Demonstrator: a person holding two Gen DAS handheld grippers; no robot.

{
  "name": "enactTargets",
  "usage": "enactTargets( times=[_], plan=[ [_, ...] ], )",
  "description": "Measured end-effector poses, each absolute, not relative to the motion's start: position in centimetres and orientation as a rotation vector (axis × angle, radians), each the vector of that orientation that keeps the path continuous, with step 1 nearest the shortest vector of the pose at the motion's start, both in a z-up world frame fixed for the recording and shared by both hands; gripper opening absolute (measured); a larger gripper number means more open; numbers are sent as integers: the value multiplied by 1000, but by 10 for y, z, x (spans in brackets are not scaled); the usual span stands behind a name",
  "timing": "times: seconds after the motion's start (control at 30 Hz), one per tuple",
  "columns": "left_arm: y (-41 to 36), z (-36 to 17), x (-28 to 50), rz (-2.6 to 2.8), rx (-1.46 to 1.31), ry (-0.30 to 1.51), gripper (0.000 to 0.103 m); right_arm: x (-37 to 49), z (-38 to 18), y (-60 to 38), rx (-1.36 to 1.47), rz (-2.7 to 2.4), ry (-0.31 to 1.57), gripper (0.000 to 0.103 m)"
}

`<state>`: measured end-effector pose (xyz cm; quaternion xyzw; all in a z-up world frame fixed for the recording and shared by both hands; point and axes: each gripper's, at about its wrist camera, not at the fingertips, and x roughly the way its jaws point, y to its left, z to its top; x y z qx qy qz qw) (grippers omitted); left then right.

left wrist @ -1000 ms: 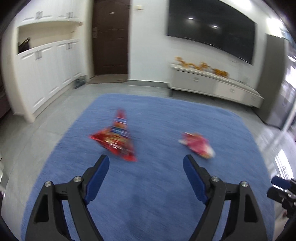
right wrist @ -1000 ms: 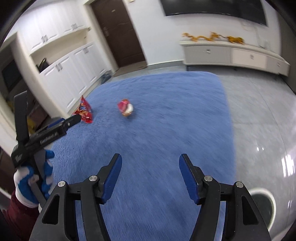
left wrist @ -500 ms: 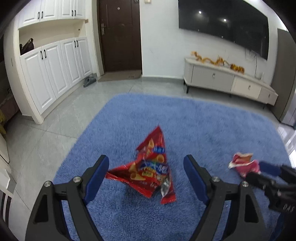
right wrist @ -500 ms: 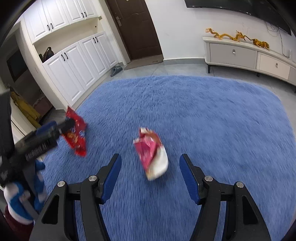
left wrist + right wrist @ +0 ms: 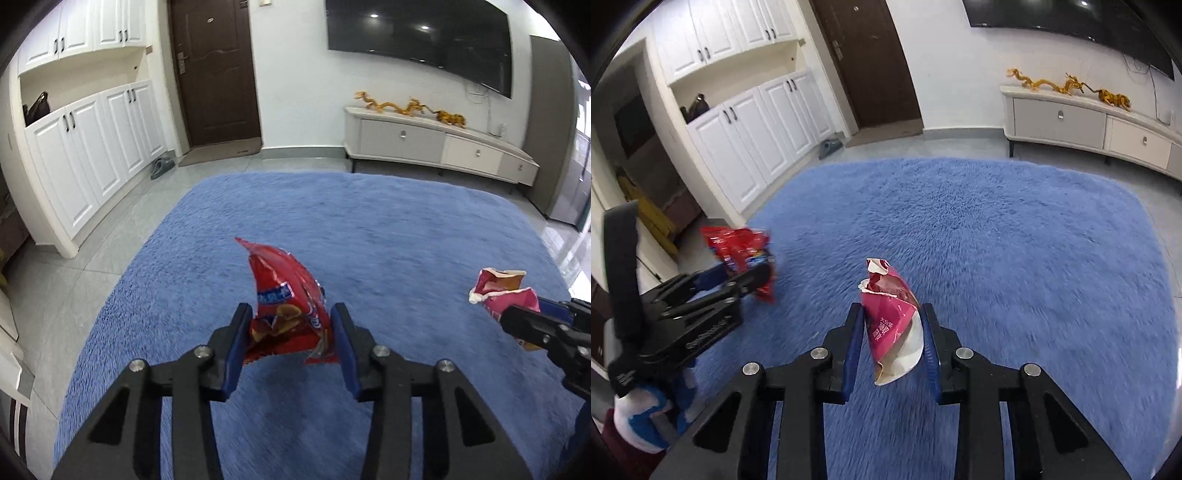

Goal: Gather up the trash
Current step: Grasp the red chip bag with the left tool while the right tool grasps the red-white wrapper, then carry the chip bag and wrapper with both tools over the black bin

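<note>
In the left wrist view, a shaggy blue rug (image 5: 369, 229) is filling the frame below a dark brown door (image 5: 214, 70), and the left gripper (image 5: 291, 341), low centre, is closing its jaws on a crumpled red chip bag (image 5: 286, 310). In the right wrist view, the right gripper (image 5: 892, 341) is angling down, jaws closing on a crumpled pink-and-white wrapper (image 5: 892, 325) at lower centre, while a blue-and-white gloved hand (image 5: 646, 417) is gripping the other tool at lower left.

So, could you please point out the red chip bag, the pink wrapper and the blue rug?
red chip bag (image 5: 288, 314): left wrist view, its printed front.
pink wrapper (image 5: 890, 317): right wrist view, its pink face.
blue rug (image 5: 1015, 240): right wrist view, bare pile.
</note>
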<state>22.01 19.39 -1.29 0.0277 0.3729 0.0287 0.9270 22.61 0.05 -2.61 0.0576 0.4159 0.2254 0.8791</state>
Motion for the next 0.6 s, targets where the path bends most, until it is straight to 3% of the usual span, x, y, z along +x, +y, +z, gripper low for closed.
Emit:
enactTargets(
  times=[0.3, 0.6],
  plan=[
    [126, 25, 158, -73, 105, 704, 41, 137, 13, -64, 212, 457, 807, 30],
    [39, 43, 99, -244, 203, 689, 41, 56, 5, -156, 310, 277, 799, 30]
  ],
)
